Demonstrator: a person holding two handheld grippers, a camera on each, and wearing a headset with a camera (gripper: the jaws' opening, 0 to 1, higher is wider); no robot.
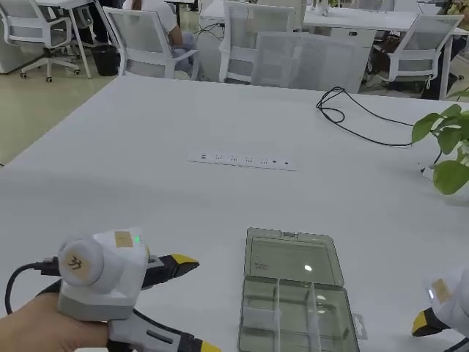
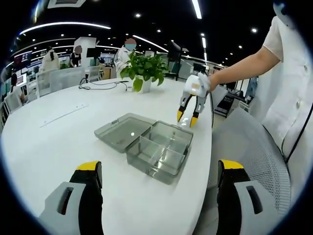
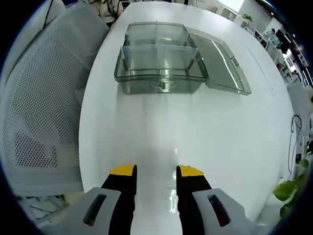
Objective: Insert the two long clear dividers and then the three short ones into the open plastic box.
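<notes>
Left gripper view — right gripper [image 2: 187,119] beside box [image 2: 151,166] (jaws apart).

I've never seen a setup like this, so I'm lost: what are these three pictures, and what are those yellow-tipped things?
No robot: a person holds a two-jaw gripper in each hand. The head view comes from a headset camera looking down at the white table; the two round pictures come from cameras riding on the grippers, looking along their yellow-tipped jaws. The left gripper and the right gripper are both open and hold nothing. On the table lie an open clear plastic box with dividers inside, a power strip, a black cable and a plant.
</notes>
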